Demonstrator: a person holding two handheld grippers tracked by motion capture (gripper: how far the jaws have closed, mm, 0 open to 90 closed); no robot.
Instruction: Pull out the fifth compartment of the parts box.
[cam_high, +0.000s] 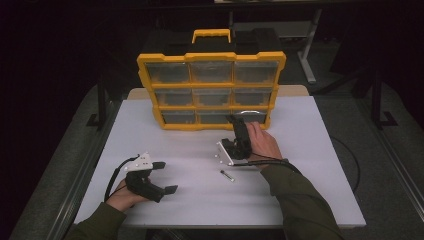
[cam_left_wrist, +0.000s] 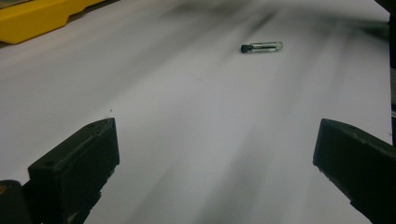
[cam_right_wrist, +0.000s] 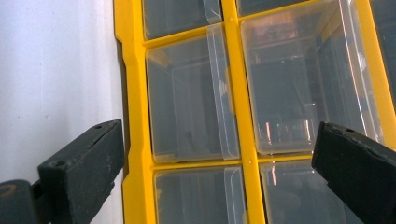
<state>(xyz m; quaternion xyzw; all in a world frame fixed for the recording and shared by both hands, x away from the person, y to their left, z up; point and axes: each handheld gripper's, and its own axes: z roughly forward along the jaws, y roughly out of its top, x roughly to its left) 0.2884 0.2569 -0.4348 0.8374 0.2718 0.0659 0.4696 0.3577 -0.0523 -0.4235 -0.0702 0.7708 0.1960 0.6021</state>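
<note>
Vial alone mid-table, right gripper open at organizer edge

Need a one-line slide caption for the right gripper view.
Open right gripper faces the clear drawers of a yellow organizer on a white table.

— From where I stand, the high view looks forward and down over the whole white table, with the yellow organizer standing at the far edge.

— And the left gripper view?

— Low, skimming the tabletop, facing a small vial some way ahead; the high view shares that vial.

— The right gripper view?

— Very near the organizer's clear drawers, turned sideways, a strip of table beside them.
</note>
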